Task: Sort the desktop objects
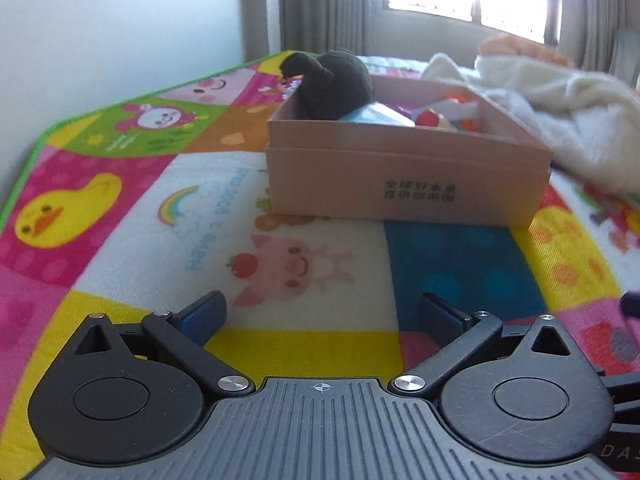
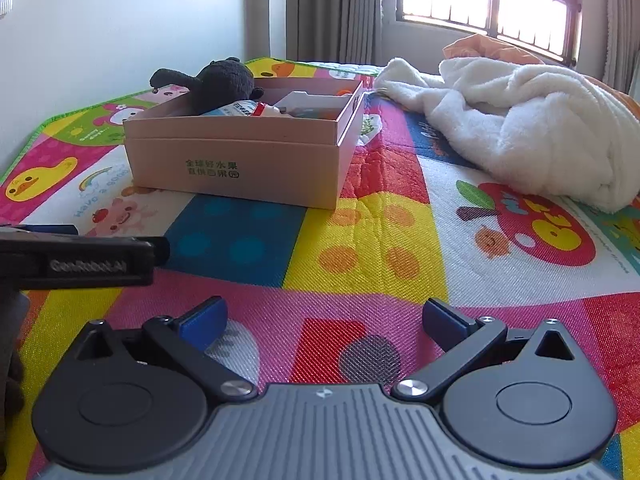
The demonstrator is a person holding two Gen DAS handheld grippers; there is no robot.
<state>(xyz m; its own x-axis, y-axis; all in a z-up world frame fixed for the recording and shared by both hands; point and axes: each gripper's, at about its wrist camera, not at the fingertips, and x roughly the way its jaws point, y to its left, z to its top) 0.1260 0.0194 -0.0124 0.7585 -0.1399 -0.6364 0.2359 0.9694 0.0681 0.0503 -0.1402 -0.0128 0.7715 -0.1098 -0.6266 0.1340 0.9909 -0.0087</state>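
Both grippers, left (image 1: 322, 314) and right (image 2: 322, 318), are held wide open, nothing gripped. Objects are already gathered in the box (image 2: 240, 156): plush toy (image 2: 224, 78), bottle (image 2: 256, 110). Play mat (image 2: 360, 240) should be scanned before retreat.

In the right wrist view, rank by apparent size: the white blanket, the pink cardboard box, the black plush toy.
1. white blanket, though it lies nearer the camera than the box, so the top two are unsure.
2. pink cardboard box.
3. black plush toy, clearly smallest.
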